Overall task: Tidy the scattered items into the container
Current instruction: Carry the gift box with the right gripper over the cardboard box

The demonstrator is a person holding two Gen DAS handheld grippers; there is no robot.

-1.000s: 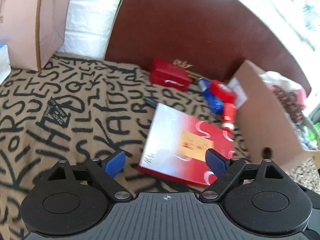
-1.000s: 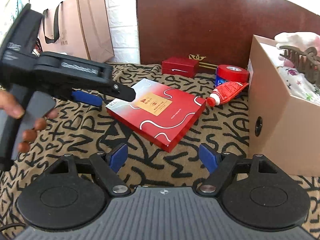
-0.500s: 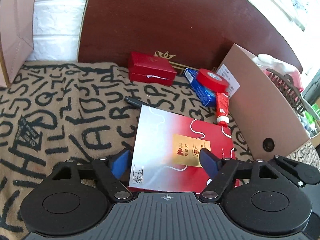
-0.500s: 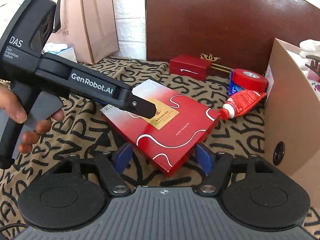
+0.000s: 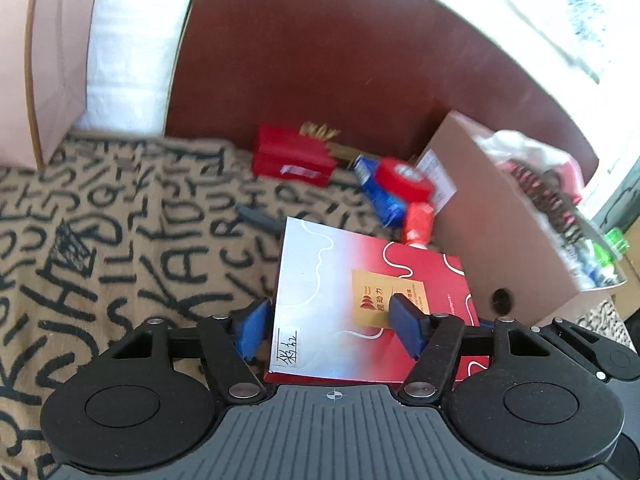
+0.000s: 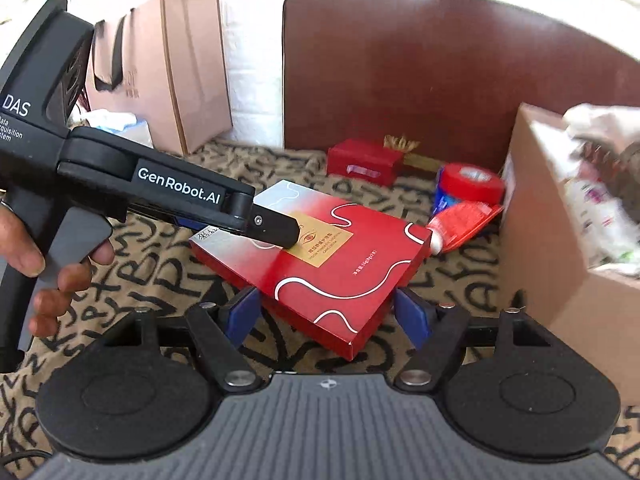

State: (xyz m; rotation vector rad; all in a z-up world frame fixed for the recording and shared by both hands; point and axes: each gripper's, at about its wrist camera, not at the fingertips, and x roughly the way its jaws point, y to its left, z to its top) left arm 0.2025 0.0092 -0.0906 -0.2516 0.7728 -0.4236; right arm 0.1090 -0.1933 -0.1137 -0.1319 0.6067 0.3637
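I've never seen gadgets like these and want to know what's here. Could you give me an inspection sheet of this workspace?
Surface: lettered cloth, brown and black.
Job's things: flat red box on the cloth; carton beside it, already part filled.
Clutter: small red box, tape, tube, blue pack, pen, all outside the carton.
Tongs: left tongs closing, one finger over the flat red box's top, grip not clear; right tongs opening, the box's near corner between them, untouched. A hand holds the left tongs.
Cables: perhaps one dark cord.
Surroundings: pink bag, brown panel, white wall.
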